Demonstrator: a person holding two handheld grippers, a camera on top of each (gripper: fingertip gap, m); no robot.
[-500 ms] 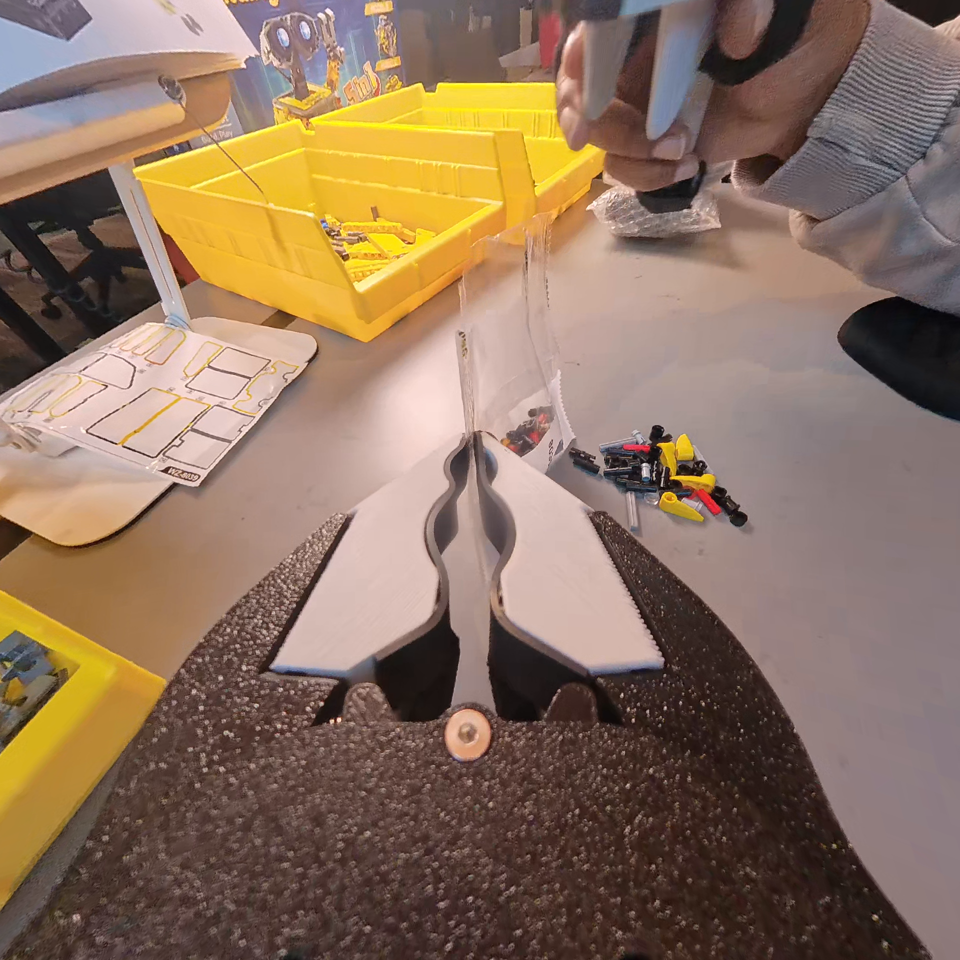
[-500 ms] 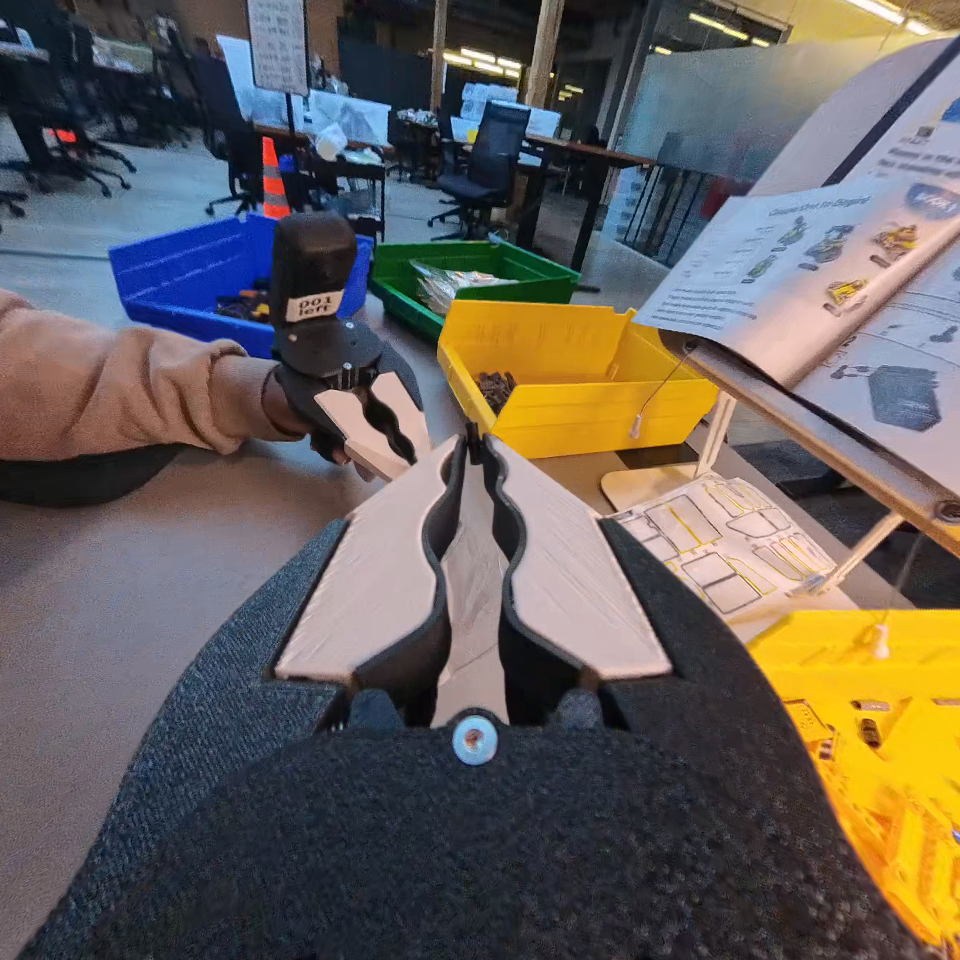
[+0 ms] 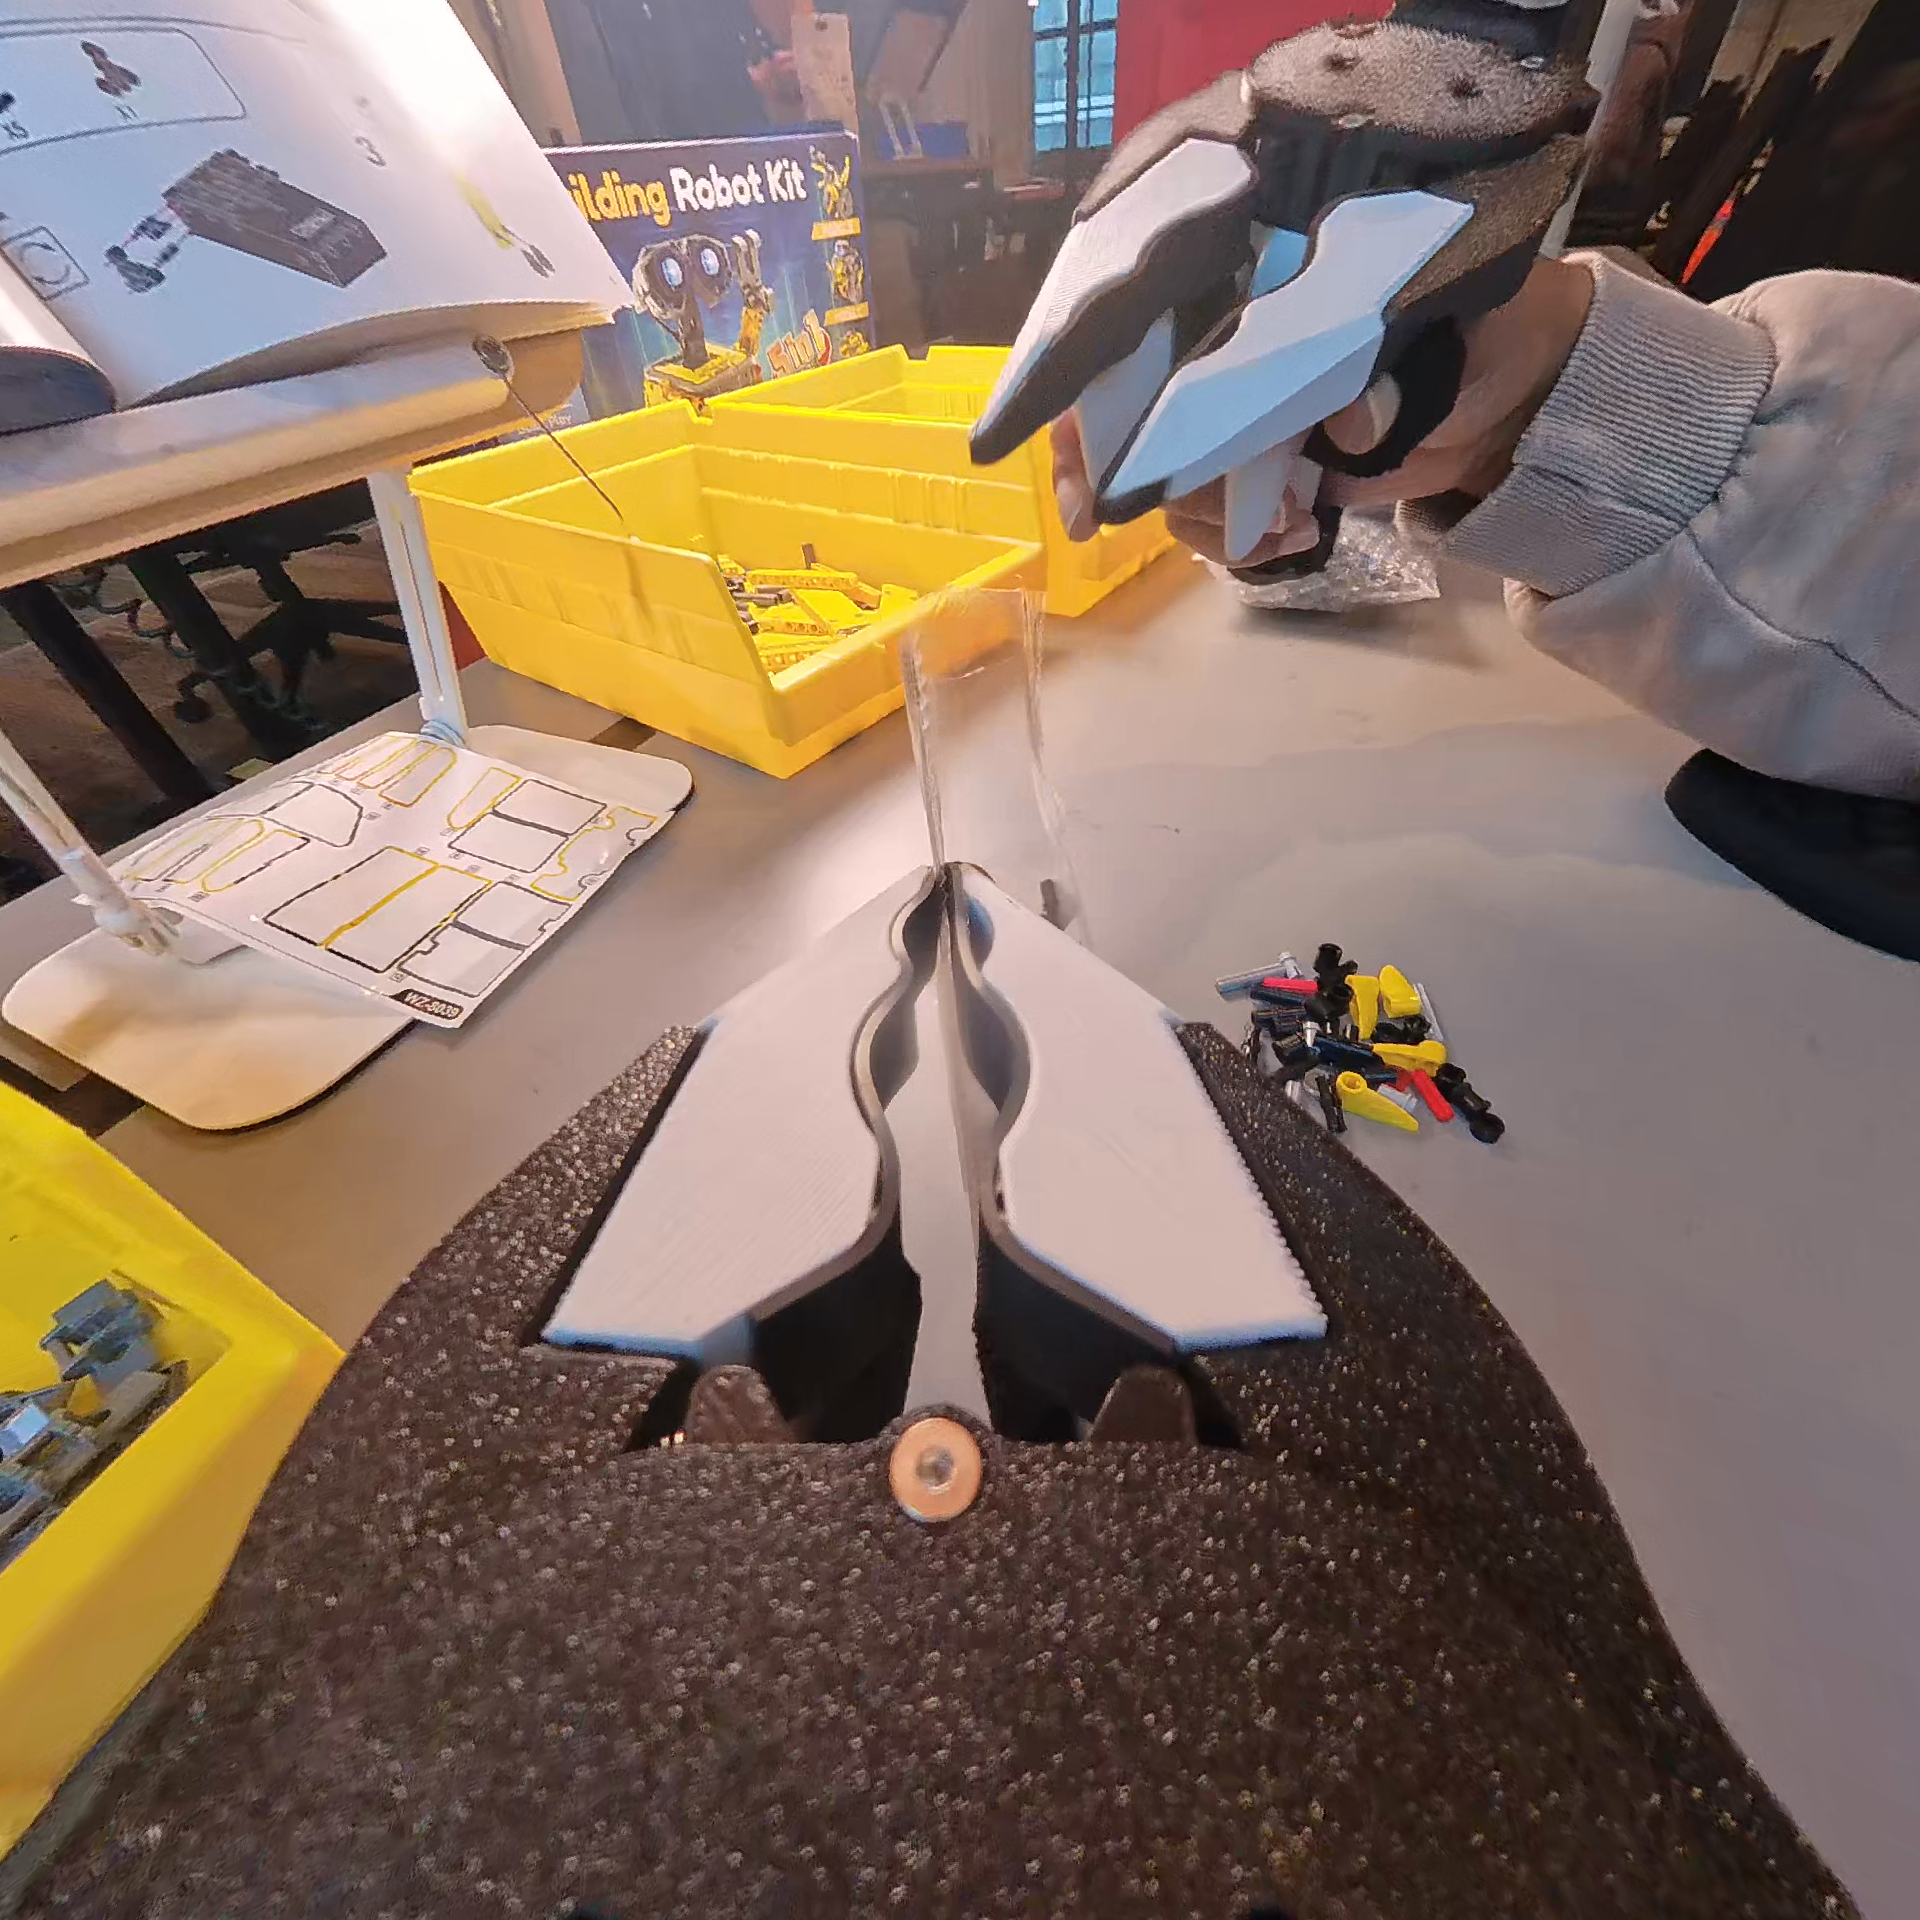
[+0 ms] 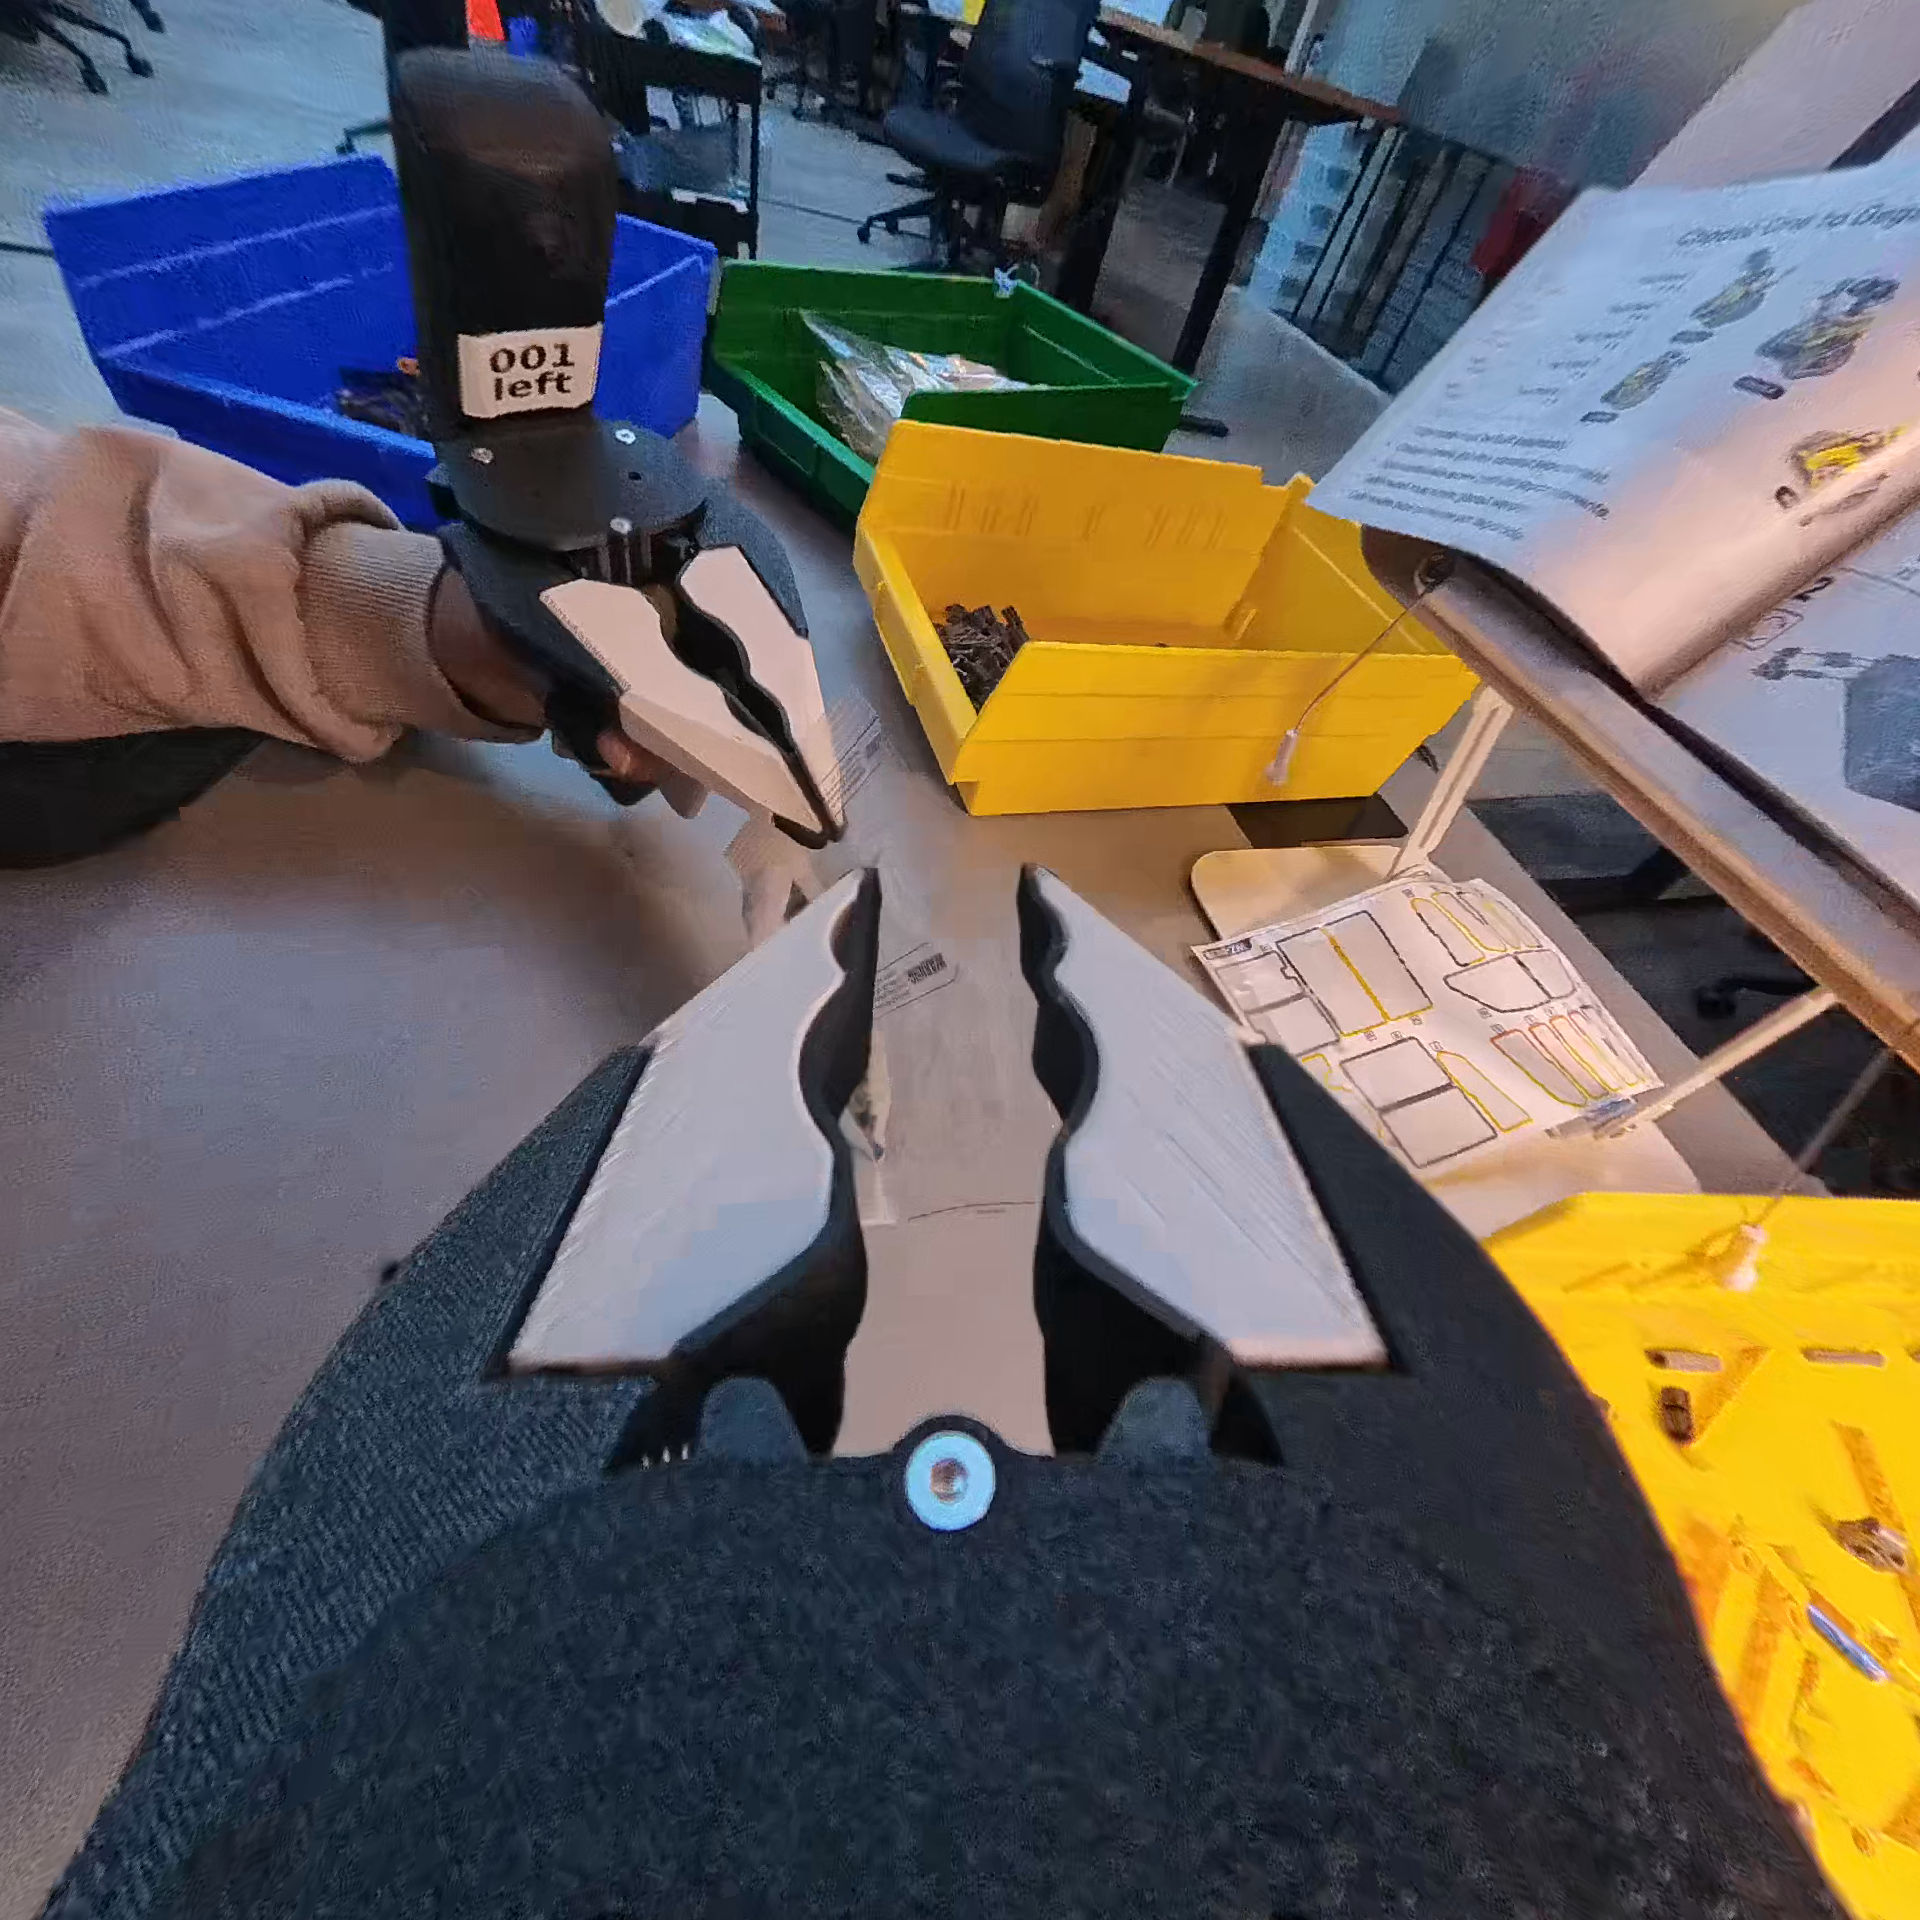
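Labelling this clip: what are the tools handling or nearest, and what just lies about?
Handled or nearest: left tool shut on clear bag; right tool open, near it; small-parts pile beside them.
Lying about: yellow bins, sticker sheet, booklet on stand, kit box, blue bin, green bin.

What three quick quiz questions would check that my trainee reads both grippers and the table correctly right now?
1. True or false: the left gripper is shut on the clear plastic bag.
2. Which is right for the right gripper? A: open, gripping nothing. B: shut on a yellow bin. C: shut on the booklet.
3. Fill the blank: the pile of small parts lies loose on the ____, to the right of the left gripper in its own view.

Key: 1 true; 2 A; 3 table.
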